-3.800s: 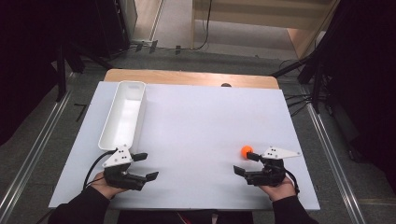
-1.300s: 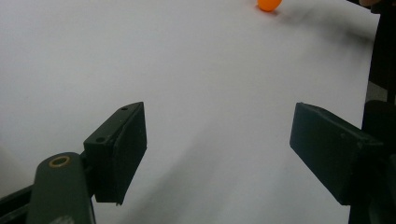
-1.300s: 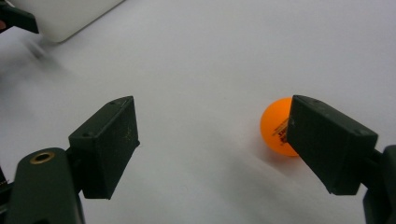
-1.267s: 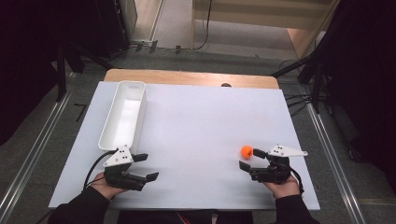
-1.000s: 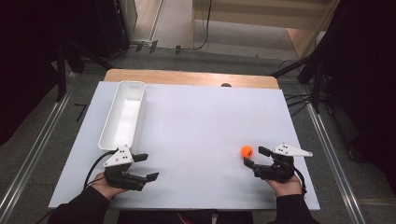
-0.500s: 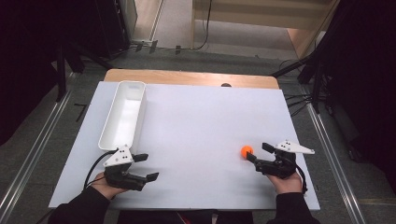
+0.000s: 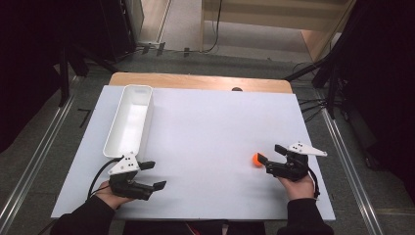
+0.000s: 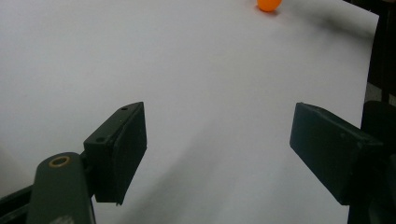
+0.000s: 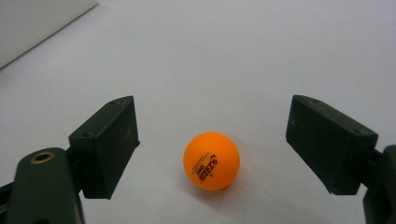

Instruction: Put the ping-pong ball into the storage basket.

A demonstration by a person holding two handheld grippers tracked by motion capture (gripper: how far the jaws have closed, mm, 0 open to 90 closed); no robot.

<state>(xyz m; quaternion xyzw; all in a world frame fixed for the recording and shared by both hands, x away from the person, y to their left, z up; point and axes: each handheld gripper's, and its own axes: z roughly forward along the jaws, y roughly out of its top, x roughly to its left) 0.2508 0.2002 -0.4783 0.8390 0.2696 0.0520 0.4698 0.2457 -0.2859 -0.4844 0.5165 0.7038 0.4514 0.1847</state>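
Your right tongs (image 9: 212,154) have swung wide open around the orange ball (image 9: 211,161); close unevenly and it rolls off across the tabletop (image 7: 210,132).

Bare tabletop (image 7: 215,132) mid-table; white bin (image 7: 128,122) along left edge.

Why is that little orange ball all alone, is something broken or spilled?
Nothing looks broken or spilled. The orange ball sits whole on the white table, between the open jaws of the right claw, not touching them. The white tray stands straight at the left. The left claw is open beside it.
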